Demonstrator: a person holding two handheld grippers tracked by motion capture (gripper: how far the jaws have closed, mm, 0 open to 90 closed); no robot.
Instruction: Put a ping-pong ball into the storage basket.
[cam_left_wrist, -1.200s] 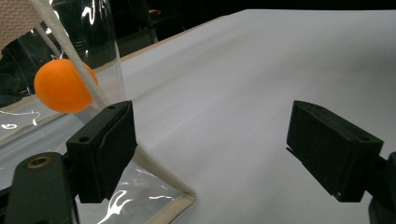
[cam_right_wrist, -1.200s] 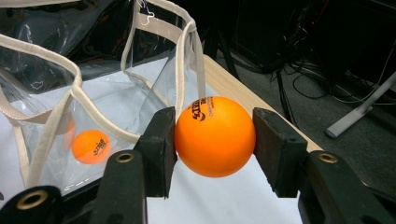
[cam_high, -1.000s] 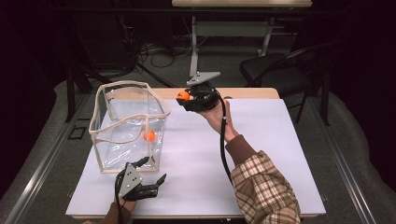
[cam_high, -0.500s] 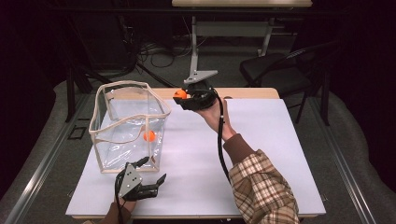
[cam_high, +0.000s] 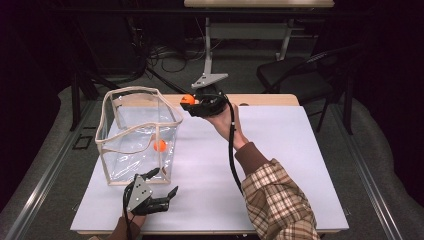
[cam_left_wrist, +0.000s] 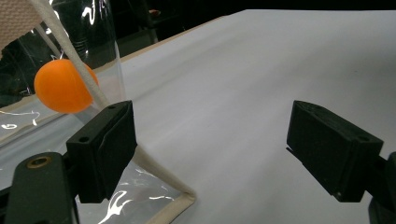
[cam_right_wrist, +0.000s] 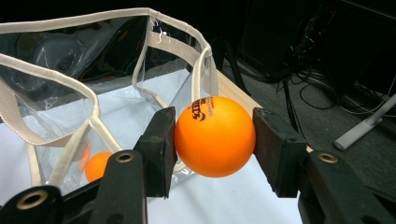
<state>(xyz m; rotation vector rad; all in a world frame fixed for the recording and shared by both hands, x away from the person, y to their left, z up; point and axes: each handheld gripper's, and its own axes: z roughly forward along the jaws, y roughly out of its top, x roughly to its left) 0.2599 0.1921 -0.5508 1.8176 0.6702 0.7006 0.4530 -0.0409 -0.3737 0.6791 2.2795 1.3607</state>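
Two orange ping-pong balls are seen: one orange ball is clamped between the jaws of the right gripper, raised just beside the rim of the clear plastic bag with cream fabric trim; the second orange ball lies inside it. The left gripper is held wide and empty at the bag's near corner on the white table.

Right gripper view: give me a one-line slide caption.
Right claw clamps an orange ball beside the clear bag, where a second ball already lies.
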